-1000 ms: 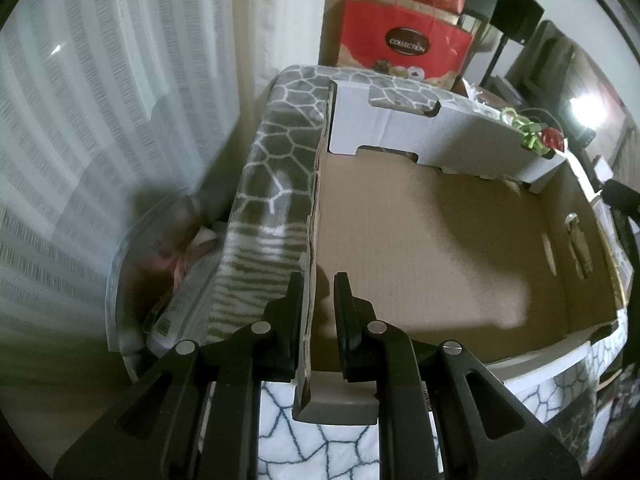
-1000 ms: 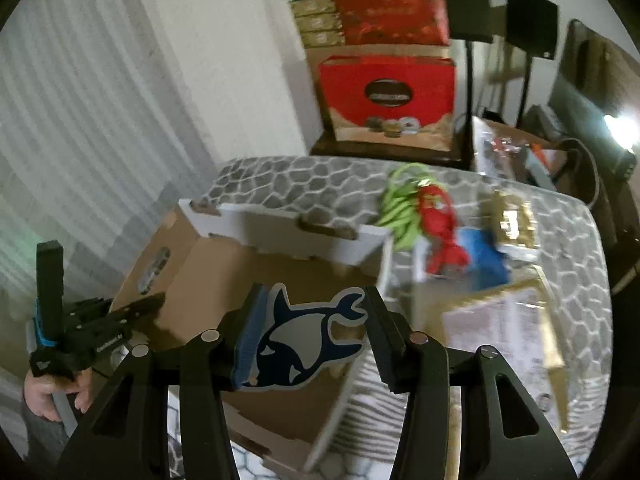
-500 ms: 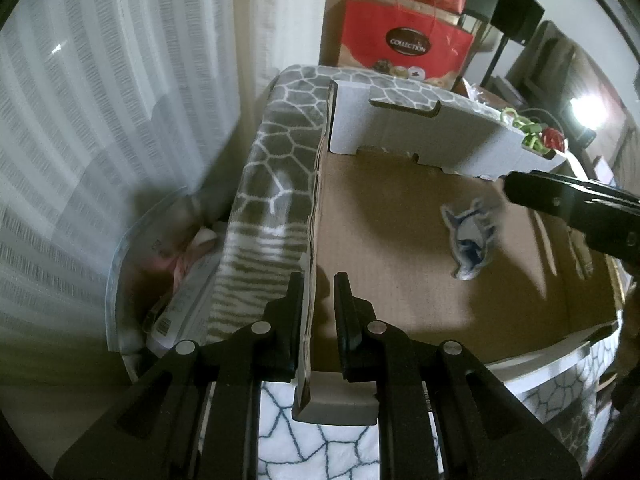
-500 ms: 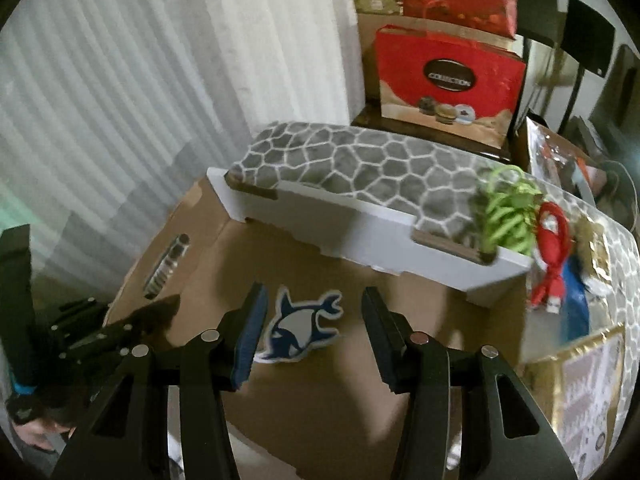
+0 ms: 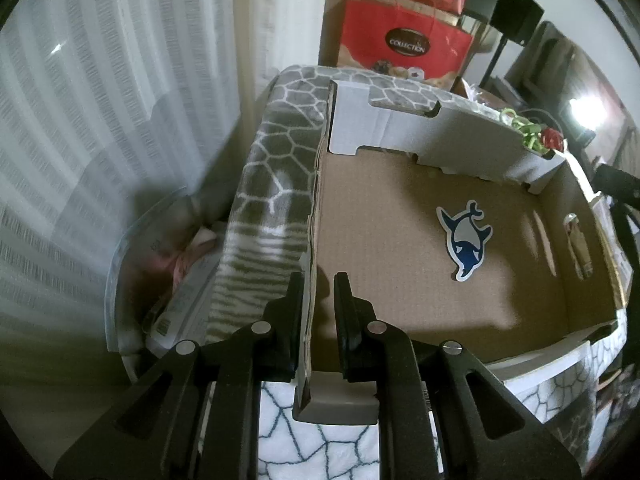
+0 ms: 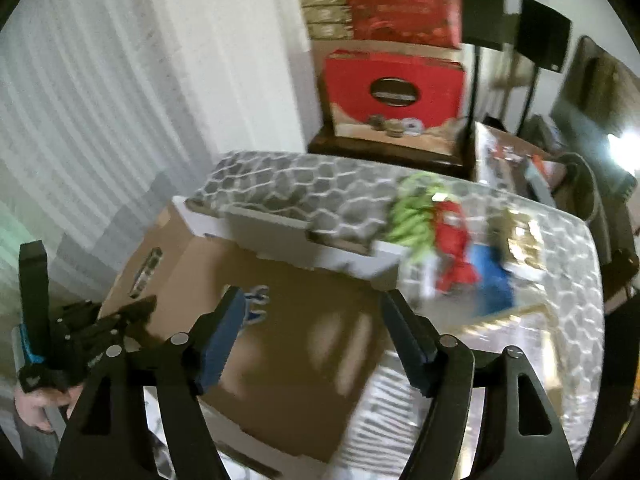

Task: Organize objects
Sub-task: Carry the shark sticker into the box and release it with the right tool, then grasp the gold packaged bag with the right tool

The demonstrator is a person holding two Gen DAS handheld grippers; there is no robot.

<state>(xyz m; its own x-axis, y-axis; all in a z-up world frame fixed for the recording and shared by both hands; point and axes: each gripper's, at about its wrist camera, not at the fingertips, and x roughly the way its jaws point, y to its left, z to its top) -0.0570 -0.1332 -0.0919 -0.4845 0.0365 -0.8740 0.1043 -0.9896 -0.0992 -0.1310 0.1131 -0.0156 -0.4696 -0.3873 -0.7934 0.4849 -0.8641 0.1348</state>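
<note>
An open cardboard box [image 5: 400, 280] lies on a grey hexagon-patterned blanket [image 5: 280, 168]. A blue and white shark sticker [image 5: 466, 240] lies flat on the box floor. My left gripper [image 5: 316, 292] is shut on the box's left wall [image 5: 310, 280] near the front corner. My right gripper [image 6: 312, 312] is open and empty above the box; the sticker [image 6: 256, 304] peeks out beside its left finger. The left gripper also shows in the right wrist view [image 6: 132, 312]. Green [image 6: 412, 208], red [image 6: 452, 248] and blue [image 6: 490, 276] items lie on the blanket right of the box.
A red gift bag [image 5: 404, 44] and stacked boxes stand behind the blanket-covered surface. White curtains [image 5: 100, 120] hang at the left. A clear plastic bin [image 5: 160, 280] with papers sits low at the left. A gold-framed flat pack [image 6: 520, 320] lies near the box's right side.
My right gripper let the shark sticker drop into the box, opened wide and pulled back up and to the right. The left gripper kept its hold on the box wall.
</note>
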